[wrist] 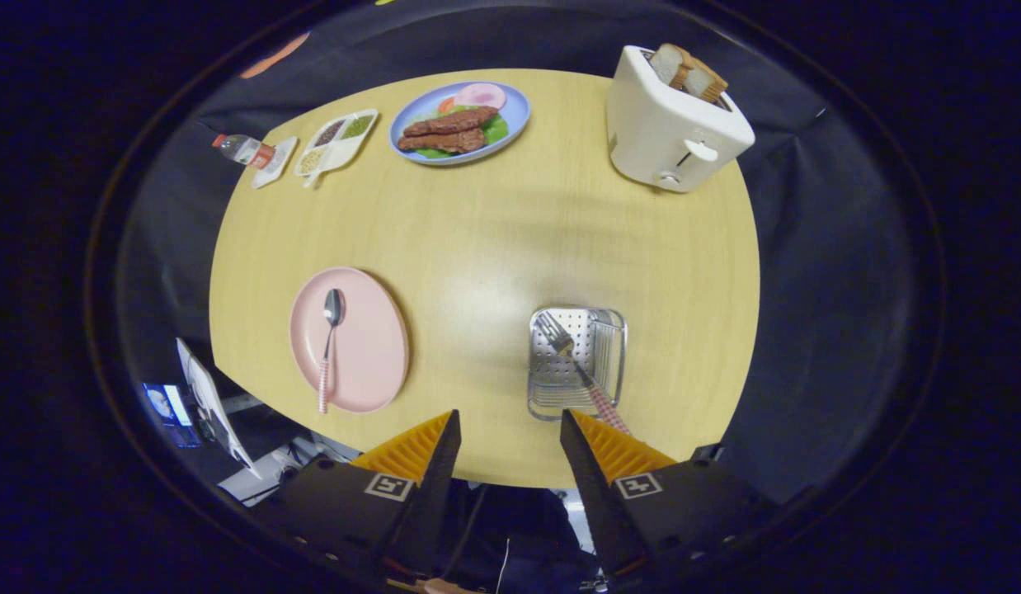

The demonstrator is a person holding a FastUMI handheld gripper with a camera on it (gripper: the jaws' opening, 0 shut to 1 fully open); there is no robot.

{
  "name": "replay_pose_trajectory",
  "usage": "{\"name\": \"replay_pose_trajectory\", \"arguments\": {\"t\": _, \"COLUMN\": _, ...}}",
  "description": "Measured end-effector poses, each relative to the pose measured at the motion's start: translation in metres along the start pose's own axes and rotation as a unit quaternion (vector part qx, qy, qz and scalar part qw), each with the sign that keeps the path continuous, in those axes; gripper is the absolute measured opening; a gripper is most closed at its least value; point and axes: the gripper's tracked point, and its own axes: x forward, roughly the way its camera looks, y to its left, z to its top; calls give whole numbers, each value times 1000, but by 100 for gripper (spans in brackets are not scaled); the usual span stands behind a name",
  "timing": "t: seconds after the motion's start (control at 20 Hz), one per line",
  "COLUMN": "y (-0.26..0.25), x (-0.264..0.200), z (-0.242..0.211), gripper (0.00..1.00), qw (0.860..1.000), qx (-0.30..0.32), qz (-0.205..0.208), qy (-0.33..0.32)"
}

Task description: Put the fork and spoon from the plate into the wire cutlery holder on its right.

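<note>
Pale wood-grain, the round counter (494, 247) carries everything we see. At its far side stands a white toaster (674, 124) holding bread slices. A blue oval plate of meat and greens (461, 122) lies well apart from it. Nearer us sits the pink round plate (370, 363), ahead of the left finger, with the steel spoon with a checked handle (329, 346) lying on it. The wire cutlery holder (578, 361) sits just ahead of the right finger, and the steel fork (572, 355) leans inside it. Our tongs (510, 429) are spread wide, gripping nothing.
</note>
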Motion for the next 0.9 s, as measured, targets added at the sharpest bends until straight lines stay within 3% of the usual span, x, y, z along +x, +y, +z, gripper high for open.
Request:
{"name": "replay_pose_trajectory", "arguments": {"t": 0.15, "y": 44, "x": -1, "z": 2, "gripper": 85, "qw": 998, "qx": 30, "qz": 21, "qy": -50}}
{"name": "replay_pose_trajectory", "arguments": {"t": 0.3, "y": 83, "x": 5, "z": 4, "gripper": 96, "qw": 995, "qx": 21, "qz": 23, "qy": -97}}
{"name": "replay_pose_trajectory", "arguments": {"t": 0.6, "y": 162, "x": 37, "z": 1, "gripper": 97, "qw": 989, "qx": 16, "qz": 33, "qy": -142}}
{"name": "replay_pose_trajectory", "arguments": {"t": 0.9, "y": 210, "x": 97, "z": -10, "gripper": 95, "qw": 991, "qx": 36, "qz": 23, "qy": -126}}
